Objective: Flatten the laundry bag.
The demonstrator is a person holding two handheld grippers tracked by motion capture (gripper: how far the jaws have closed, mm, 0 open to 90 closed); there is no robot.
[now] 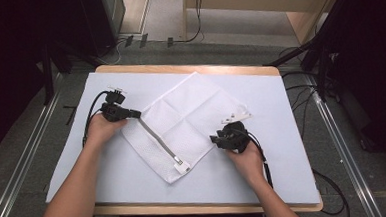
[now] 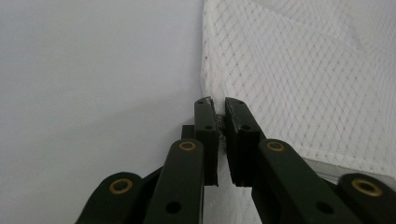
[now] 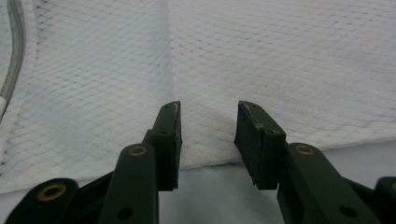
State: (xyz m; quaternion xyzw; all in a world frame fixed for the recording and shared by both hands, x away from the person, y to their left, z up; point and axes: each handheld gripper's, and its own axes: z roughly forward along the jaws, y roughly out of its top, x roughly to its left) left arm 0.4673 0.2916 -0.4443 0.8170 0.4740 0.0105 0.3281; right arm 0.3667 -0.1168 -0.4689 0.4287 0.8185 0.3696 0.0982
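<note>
White sheet [image 1: 283, 149] covers wooden table [image 1: 189, 68]; grey floor [image 1: 28, 147]

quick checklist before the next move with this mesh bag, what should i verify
1. Left gripper clamped on the mesh bag: ok, jaws pinch the bag's corner edge beside the zipper.
2. Right gripper gripping: not ok, jaws stand open above the bag's edge, nothing pinched.
3. Bag lying flat on the white mat: ok, spread out with fold creases.
4. Zipper closed: cannot tell.
5. Right jaws lined up with the edge: ok, the hem runs right across the gap.
</note>
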